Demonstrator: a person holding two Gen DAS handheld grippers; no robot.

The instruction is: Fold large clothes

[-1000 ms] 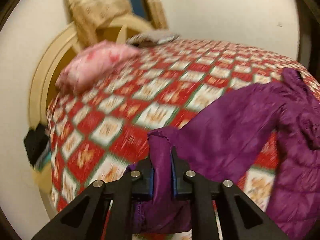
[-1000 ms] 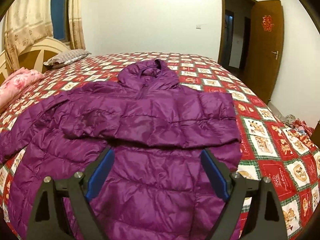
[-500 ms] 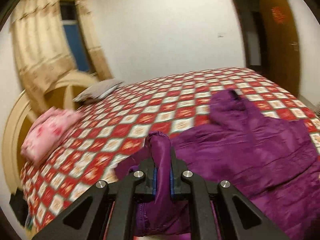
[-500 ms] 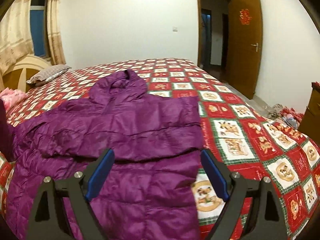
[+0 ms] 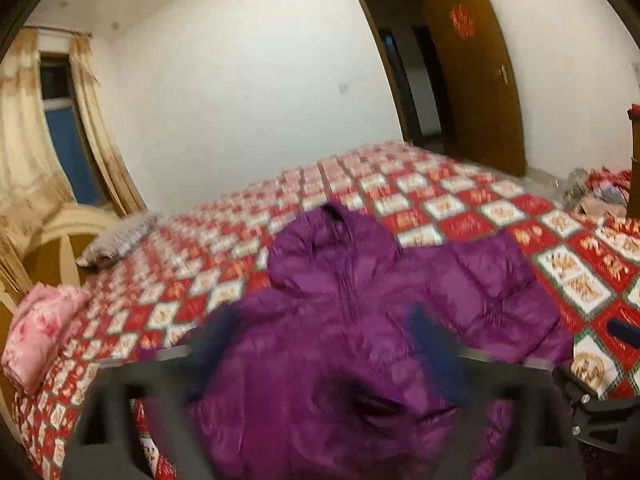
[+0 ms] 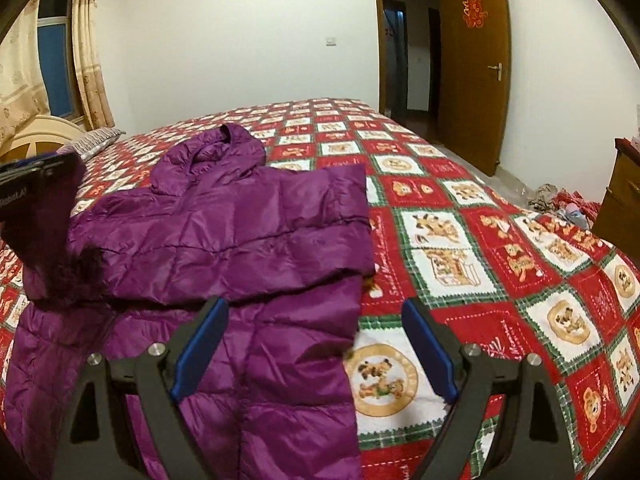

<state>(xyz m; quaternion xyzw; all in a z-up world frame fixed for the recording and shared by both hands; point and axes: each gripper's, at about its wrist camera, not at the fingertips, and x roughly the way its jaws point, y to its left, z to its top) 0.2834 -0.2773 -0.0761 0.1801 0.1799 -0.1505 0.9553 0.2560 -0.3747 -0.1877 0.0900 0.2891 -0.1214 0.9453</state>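
Note:
A purple hooded puffer jacket (image 5: 360,300) lies front up on the bed, hood toward the far wall. Its right sleeve is folded across the chest (image 6: 240,232). My left gripper (image 5: 320,344) hovers over the jacket's chest, blurred by motion. Its jaws are opening and stand wide apart, with only the jacket lying below the gap. In the right wrist view the left gripper (image 6: 36,176) shows at the left edge, with the left sleeve (image 6: 44,240) bunched beneath it. My right gripper (image 6: 316,344) is open above the jacket's lower right edge, gripping nothing.
The bed carries a red, white and green checked quilt (image 6: 480,240). A pink folded blanket (image 5: 40,332) and a grey pillow (image 5: 120,240) lie by the headboard. An open wooden door (image 6: 472,68), floor clutter (image 6: 560,200) and a wooden cabinet (image 6: 620,200) stand to the right.
My left gripper carried the pinched sleeve rightward from the bed's left side over the jacket, then spread its jaws and let go. The right gripper drifted right along the jacket's edge.

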